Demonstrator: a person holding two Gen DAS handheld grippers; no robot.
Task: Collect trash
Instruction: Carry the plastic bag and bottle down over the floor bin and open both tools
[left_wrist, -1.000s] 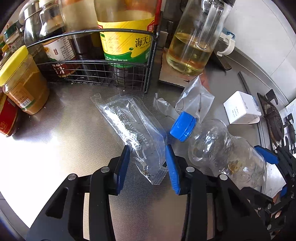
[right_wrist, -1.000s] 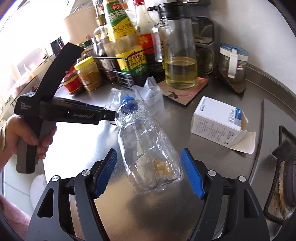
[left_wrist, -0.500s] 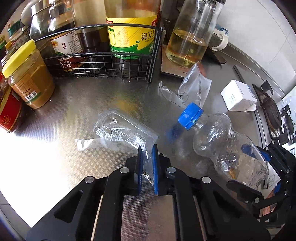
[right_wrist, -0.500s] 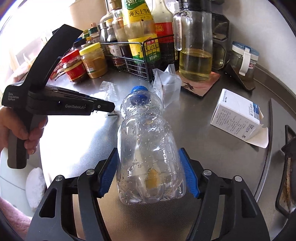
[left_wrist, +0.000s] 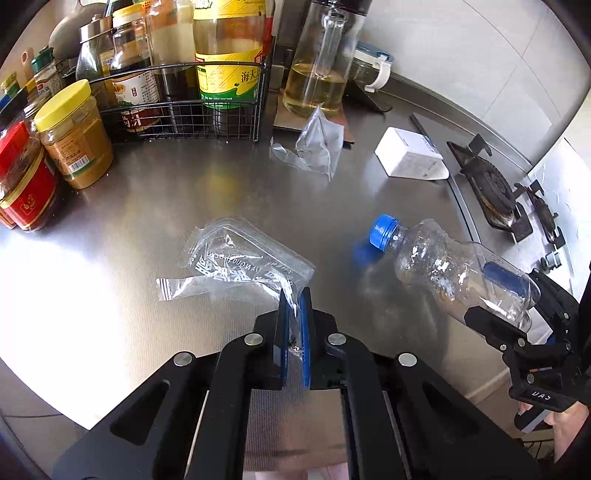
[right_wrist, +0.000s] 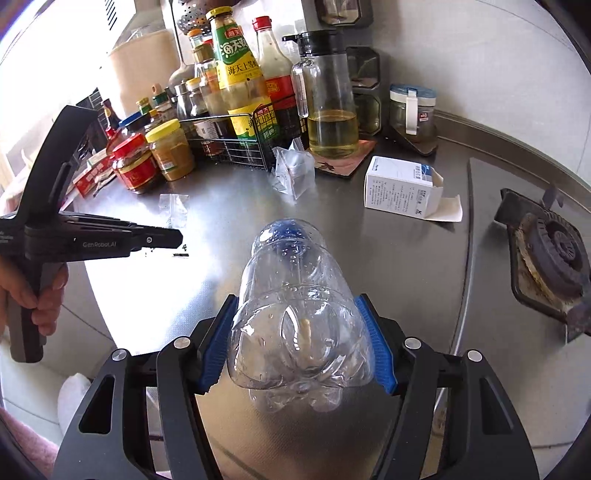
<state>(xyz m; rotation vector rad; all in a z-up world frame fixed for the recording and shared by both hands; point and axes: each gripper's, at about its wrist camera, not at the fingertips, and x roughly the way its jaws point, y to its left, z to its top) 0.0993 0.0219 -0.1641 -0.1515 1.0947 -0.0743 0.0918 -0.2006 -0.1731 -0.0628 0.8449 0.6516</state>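
Observation:
My left gripper is shut on one corner of a clear printed plastic wrapper, whose far end trails over the steel counter. My right gripper is shut on the base of a clear plastic bottle with a blue cap, held off the counter with the cap pointing away. The left wrist view shows that bottle at the right, tilted in the right gripper. A small clear bag and an opened white carton lie further back. The left gripper appears at the left, in a hand.
A wire rack of sauce bottles stands at the back, with a yellow-lidded jar and a red-lidded jar to its left. A glass oil jug sits on a mat. Gas burners lie to the right.
My left gripper shut on the wrapper's corner and drew it back toward me. My right gripper closed on the bottle and lifted it off the counter, pulling back.

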